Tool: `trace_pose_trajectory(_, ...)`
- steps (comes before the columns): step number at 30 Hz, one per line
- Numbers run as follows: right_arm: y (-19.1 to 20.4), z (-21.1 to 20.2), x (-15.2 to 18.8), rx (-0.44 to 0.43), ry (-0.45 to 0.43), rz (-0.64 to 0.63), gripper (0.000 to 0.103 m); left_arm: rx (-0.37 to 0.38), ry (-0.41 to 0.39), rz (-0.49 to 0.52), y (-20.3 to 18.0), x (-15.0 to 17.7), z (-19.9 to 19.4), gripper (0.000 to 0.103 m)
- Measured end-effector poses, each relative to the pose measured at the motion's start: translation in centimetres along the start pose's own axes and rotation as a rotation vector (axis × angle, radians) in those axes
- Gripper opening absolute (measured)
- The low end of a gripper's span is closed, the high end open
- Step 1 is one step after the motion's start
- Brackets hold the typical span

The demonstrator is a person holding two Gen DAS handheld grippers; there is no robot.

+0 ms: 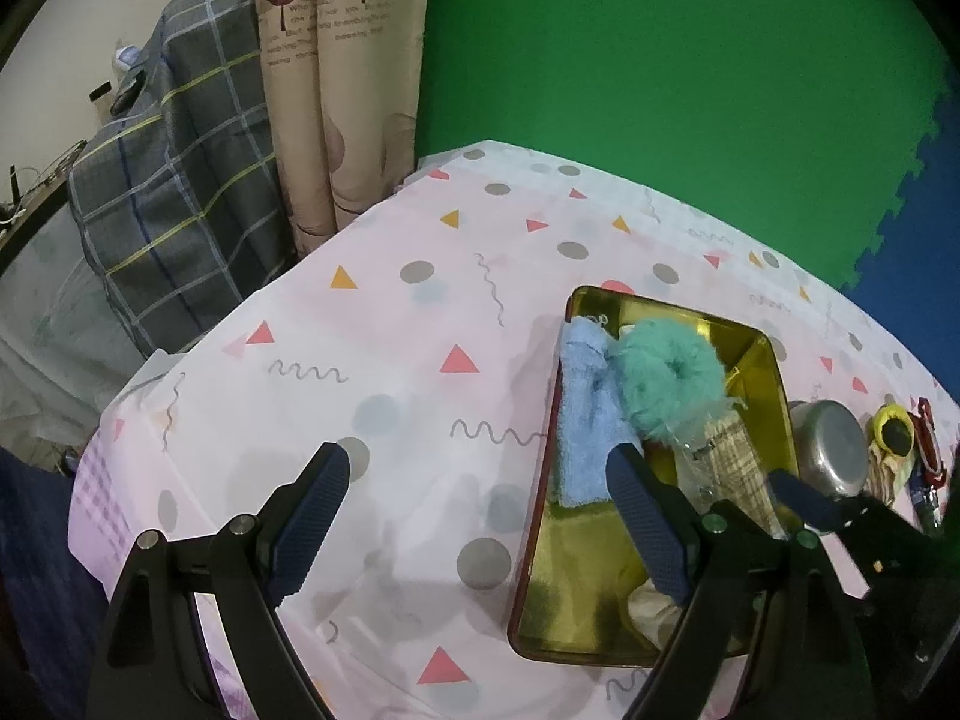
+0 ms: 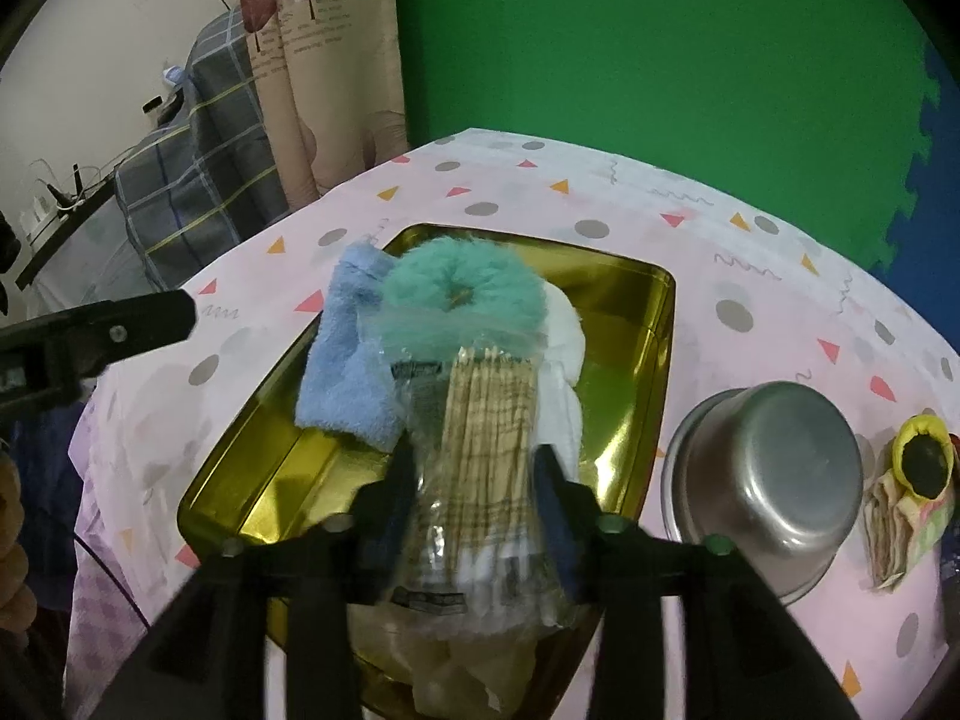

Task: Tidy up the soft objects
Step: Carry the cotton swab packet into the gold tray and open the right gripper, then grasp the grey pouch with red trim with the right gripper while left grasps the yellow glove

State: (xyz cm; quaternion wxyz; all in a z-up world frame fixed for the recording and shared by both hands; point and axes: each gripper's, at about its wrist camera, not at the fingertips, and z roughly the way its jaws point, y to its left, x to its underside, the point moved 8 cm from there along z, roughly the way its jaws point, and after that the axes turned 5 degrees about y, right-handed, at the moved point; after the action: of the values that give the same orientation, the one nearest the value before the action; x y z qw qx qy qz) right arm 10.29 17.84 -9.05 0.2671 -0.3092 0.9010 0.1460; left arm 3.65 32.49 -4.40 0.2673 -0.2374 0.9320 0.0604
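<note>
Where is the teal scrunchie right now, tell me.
The teal scrunchie lies in the gold tray at its far end, in the right wrist view, between the blue cloth on its left and a white cloth on its right.

A tray [image 2: 636,324] sits on the worktop [image 2: 750,252]. In it, a towel [image 2: 348,372] lies left of a fluffy ring [image 2: 462,300], and a plastic packet of sticks [image 2: 480,450] lies in front of the ring. An upturned pot [image 2: 768,474] stands to the right of the tray, with a folded cloth [image 2: 906,516] further right.
</note>
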Motion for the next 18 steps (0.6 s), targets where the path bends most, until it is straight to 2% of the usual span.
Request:
trace_pose_trajectory(9, -1.0, -4.3, 0.5, 0.01, -0.064, 0.005, 0.054, 0.014, -0.001, 0.026, -1.4, 0.3, -0.1, 0.085)
trace_pose_trajectory(14, -4.4, -7.1, 1.7, 0.054, -0.105, 0.055, 0.054, 0.021, 0.003, 0.061, -3.0, 0.8, -0.1, 0.085)
trace_pose_trajectory(18, -8.9, -9.0, 3.0, 0.103, -0.126, 0.131, 0.054, 0.049, 0.002, 0.09, -4.6, 1.2, -0.4, 0.085)
